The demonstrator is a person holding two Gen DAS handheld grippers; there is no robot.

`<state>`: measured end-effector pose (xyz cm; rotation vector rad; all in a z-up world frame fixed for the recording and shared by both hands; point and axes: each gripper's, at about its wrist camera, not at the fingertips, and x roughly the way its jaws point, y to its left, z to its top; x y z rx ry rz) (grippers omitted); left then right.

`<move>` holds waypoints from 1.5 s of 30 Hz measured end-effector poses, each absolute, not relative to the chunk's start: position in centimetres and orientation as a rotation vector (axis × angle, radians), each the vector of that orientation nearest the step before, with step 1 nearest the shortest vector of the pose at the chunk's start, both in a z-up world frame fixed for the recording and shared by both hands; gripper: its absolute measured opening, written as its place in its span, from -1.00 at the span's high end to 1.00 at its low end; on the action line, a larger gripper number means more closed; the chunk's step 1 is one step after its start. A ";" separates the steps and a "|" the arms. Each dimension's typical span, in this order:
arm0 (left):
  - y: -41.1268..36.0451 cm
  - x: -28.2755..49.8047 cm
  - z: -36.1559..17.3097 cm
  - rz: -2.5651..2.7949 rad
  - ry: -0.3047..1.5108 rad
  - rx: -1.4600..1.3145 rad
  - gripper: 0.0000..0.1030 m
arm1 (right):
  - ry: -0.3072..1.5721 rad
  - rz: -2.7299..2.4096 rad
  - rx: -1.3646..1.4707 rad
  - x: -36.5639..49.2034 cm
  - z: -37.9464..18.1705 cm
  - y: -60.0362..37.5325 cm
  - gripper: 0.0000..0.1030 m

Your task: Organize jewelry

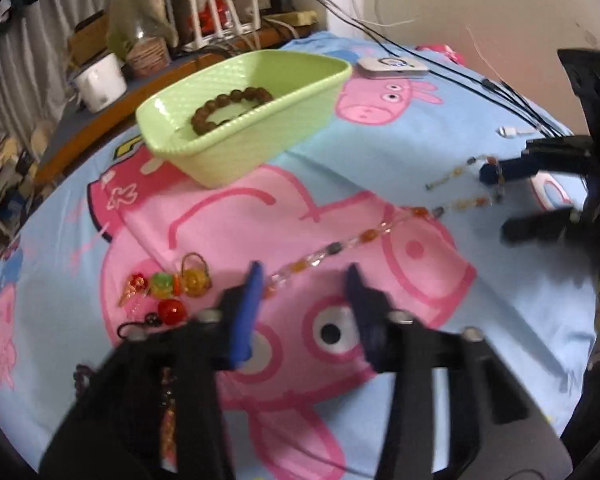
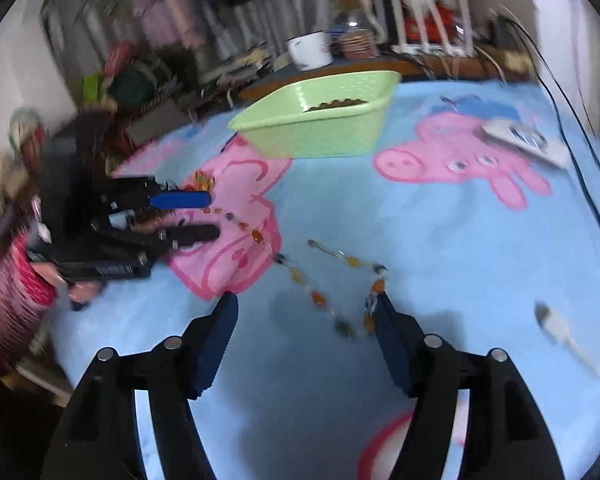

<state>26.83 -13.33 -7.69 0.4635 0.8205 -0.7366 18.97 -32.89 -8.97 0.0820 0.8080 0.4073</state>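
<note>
Now both grippers sit low over the bead necklace [image 2: 300, 276], which lies strung out across the cartoon sheet [image 1: 380, 152], not yet in the green basket [image 1: 204, 160]. Left gripper [image 1: 304, 276]: jaws apart with a clear gap, one end of the strand running up to the left finger [image 1: 252, 292]; blur hides whether it touches, nothing clamped. Right gripper [image 2: 306, 306]: jaws spread wide, the far loop of beads lying just inside its right finger [image 2: 392, 336], not pinched. Risks, as I judge them: closing on a single bead could squirt it out of the pads; lifting one end alone would drag the rest over the cloth and may snag the small charms [image 1: 168, 288] beside the left gripper. If both ends go up, pulling apart could strain the string. A long strand may also drape over the basket rim instead of dropping beside the brown bracelet [image 1: 228, 108] already inside. Loose cables [image 1: 480, 84] near the right side could catch.
</note>
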 end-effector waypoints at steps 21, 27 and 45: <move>-9.5 22.5 -1.3 -0.954 0.789 -0.062 1.00 | 0.678 0.627 0.101 18.0 -2.1 -27.0 1.00; -8.0 23.9 3.5 -0.981 0.710 -0.125 1.00 | 0.622 0.679 0.168 18.8 2.4 -26.9 1.00; -9.0 28.1 12.8 -0.932 0.508 -0.065 1.00 | 0.423 0.583 0.141 24.9 16.1 -28.8 1.00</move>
